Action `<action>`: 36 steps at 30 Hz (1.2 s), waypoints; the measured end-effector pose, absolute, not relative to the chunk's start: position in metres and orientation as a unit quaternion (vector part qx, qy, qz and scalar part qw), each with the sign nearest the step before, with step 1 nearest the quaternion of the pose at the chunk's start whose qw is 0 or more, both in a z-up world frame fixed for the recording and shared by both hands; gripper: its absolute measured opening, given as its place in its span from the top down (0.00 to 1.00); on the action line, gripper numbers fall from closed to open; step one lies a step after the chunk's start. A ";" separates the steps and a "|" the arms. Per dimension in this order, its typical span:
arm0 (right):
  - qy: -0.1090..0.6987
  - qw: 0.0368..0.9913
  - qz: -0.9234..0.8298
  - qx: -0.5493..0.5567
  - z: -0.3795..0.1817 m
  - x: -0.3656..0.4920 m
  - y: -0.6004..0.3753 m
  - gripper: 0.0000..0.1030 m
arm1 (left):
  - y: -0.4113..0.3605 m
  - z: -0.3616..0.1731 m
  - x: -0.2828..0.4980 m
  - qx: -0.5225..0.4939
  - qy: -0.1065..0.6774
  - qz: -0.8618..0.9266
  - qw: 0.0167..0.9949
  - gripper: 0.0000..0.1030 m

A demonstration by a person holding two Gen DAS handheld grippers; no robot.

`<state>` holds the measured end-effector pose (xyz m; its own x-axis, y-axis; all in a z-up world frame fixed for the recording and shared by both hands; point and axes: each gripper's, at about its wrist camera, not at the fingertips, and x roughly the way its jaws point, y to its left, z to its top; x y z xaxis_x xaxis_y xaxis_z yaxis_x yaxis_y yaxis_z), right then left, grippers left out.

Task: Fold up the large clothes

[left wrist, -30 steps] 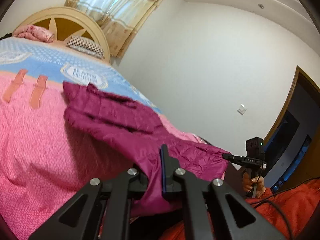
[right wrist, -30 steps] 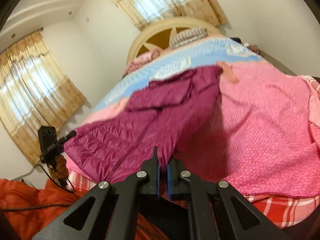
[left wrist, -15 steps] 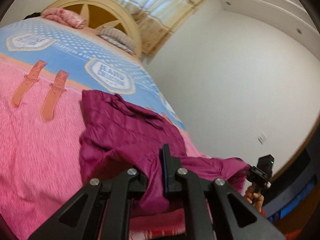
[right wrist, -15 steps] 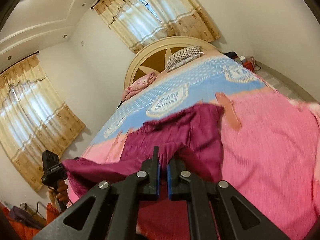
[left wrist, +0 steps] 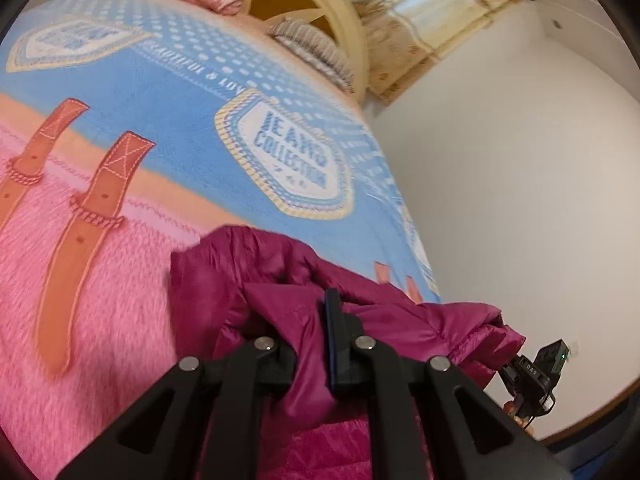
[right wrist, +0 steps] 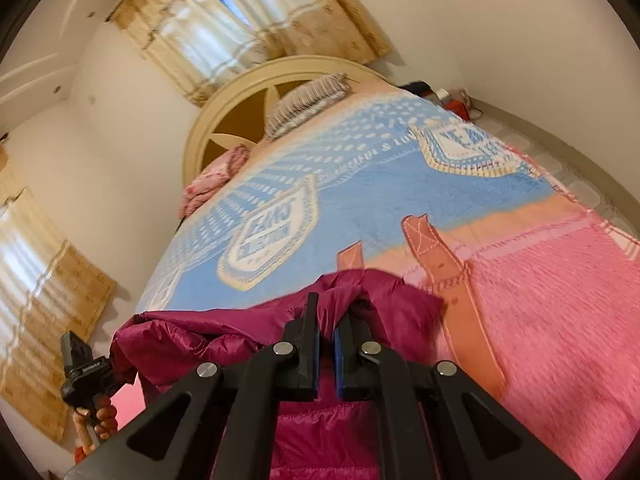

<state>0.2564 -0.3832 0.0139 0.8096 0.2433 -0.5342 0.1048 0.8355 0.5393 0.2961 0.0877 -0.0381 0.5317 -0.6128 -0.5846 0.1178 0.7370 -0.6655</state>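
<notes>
A magenta quilted jacket (left wrist: pixel 420 320) lies on the pink and blue bedspread (left wrist: pixel 100 280), its near part doubled over the rest. My left gripper (left wrist: pixel 320 320) is shut on a fold of the jacket's edge. My right gripper (right wrist: pixel 327 312) is shut on another part of the jacket (right wrist: pixel 192 336), which bunches around its fingers. In the left wrist view the right gripper (left wrist: pixel 536 372) shows at the jacket's far right corner, a hand under it. In the right wrist view the left gripper (right wrist: pixel 84 372) shows at the lower left.
The bed (right wrist: pixel 380 184) runs back to a cream arched headboard (right wrist: pixel 224 120) with a striped pillow (right wrist: pixel 308 100) and a pink bundle (right wrist: pixel 208 180). Curtains (right wrist: pixel 224 24) hang behind it. White walls stand on both sides, and small items (right wrist: pixel 452 100) sit on the floor at the far right.
Both grippers have carried the jacket's near edge forward up the bed, folding it over itself. The person's orange clothing has dropped out of view and the blue half of the bedspread fills more of both frames.
</notes>
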 end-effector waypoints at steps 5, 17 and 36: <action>0.329 0.903 0.020 0.275 -0.020 0.320 -0.381 0.96 | 0.084 -0.067 0.335 -0.290 0.458 -0.193 0.818 0.89; 0.352 0.864 0.025 0.358 -0.087 0.370 -0.401 0.86 | 0.130 -0.068 0.346 -0.333 0.425 -0.168 0.825 0.32; 0.368 0.924 0.081 0.060 -0.010 0.367 -0.213 0.73 | -0.003 -0.046 0.335 0.000 0.388 -0.078 0.918 0.27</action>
<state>0.3666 -0.2132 -0.0104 0.7156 0.1947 -0.6709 -0.1063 0.9795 0.1709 0.3355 -0.0032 -0.0457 0.6873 -0.1435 -0.7121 0.1438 0.9878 -0.0602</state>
